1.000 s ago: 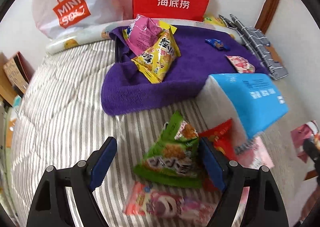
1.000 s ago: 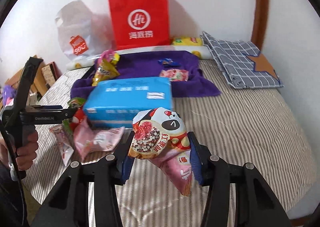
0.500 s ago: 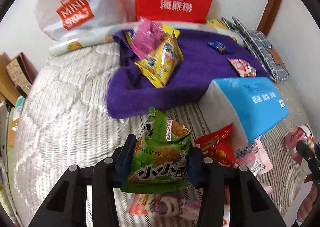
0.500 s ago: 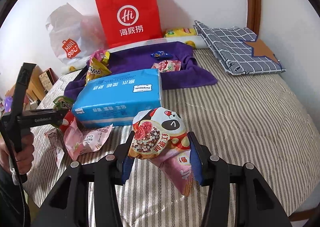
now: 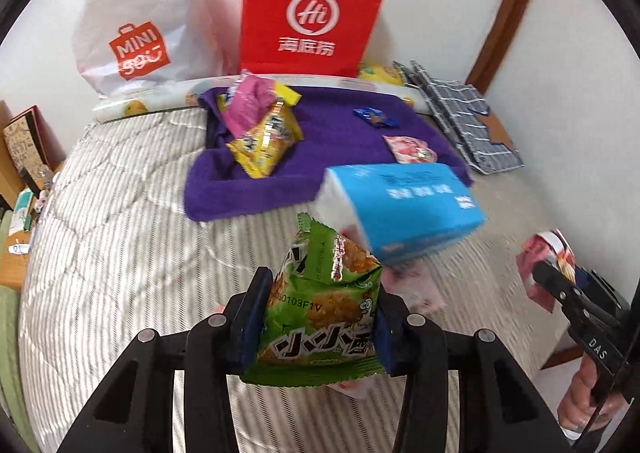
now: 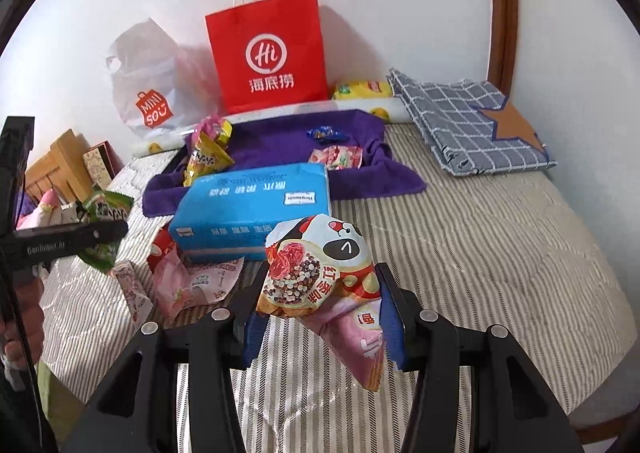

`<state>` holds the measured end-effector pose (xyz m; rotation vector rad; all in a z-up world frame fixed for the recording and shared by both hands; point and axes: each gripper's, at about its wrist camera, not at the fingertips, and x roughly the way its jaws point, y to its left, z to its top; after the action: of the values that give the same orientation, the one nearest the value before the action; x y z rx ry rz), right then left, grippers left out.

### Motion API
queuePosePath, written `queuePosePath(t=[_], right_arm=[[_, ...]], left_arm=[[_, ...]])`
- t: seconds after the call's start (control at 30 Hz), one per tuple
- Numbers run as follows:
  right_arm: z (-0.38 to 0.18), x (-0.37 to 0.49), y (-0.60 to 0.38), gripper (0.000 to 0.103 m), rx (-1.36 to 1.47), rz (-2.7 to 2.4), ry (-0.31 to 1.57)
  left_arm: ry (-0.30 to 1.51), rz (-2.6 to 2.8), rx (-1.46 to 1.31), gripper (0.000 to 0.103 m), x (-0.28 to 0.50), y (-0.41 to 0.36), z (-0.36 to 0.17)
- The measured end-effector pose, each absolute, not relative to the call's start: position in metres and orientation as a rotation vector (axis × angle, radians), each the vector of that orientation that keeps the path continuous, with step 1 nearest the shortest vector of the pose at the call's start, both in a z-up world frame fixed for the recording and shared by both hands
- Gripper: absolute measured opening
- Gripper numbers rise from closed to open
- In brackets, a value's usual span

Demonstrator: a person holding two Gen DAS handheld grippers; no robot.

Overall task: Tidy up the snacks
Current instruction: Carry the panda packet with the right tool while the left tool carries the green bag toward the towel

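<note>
My left gripper [image 5: 316, 317] is shut on a green snack packet [image 5: 320, 313], held up off the striped bed [image 5: 120, 233]. My right gripper [image 6: 320, 309] is shut on a pink and white snack packet [image 6: 316, 273], also in the air. The purple towel [image 5: 320, 161] lies farther back and carries a yellow packet [image 5: 264, 141], a magenta packet [image 5: 248, 101], a blue sweet [image 5: 374, 116] and a pink sweet packet [image 5: 408, 143]. From the right wrist view, loose pink packets [image 6: 192, 281] and a red packet [image 6: 160, 249] lie beside the blue tissue pack [image 6: 256, 201].
A red paper bag [image 5: 312, 13] and a white plastic bag [image 5: 132, 29] lean on the wall behind the towel. A folded grey checked cloth [image 6: 468, 121] lies at the back right. Wooden furniture [image 6: 60, 161] stands off the bed's left edge.
My left gripper closed on the green packet and lifted it off the bed toward the towel. My right gripper kept its packet and rose slightly.
</note>
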<state>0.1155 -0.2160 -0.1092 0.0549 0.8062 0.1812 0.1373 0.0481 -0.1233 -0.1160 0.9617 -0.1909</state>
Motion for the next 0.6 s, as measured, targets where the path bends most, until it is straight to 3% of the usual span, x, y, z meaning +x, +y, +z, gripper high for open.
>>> queuePosePath(t=[0.6], right_arm=[[-0.067,0.096,-0.236,0.049,0.065,0.177,0.704]], left_arm=[[0.918,-0.312,-0.086,0.043,0.115,-0.023,-0.103]])
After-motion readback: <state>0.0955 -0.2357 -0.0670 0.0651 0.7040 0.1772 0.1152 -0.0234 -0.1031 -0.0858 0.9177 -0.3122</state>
